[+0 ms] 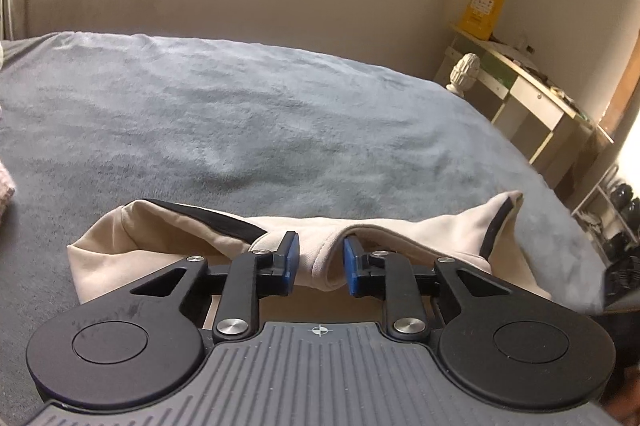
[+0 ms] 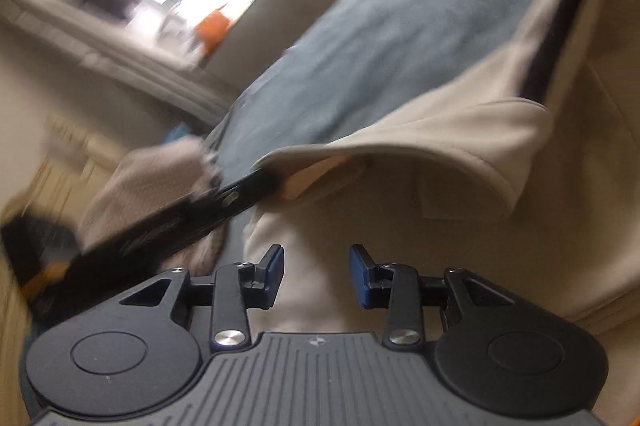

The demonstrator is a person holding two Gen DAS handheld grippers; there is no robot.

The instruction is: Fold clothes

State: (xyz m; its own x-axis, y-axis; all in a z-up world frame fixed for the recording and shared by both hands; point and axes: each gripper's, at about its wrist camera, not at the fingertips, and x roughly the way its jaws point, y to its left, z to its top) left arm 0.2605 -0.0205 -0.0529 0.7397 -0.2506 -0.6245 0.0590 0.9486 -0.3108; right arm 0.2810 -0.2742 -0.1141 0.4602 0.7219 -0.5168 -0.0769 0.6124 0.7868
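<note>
Garment, beige with black stripes, lies bunched on grey blanket at near bed edge. Left gripper pinches a fold of its fabric between blue pads. Right gripper has fingers apart with beige cloth between them; can't tell if pads press. Desk far right.

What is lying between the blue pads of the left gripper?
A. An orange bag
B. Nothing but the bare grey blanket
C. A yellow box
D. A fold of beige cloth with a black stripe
D: in the left wrist view a fold of the beige garment sits between the pads of the left gripper, above the grey blanket.
</note>
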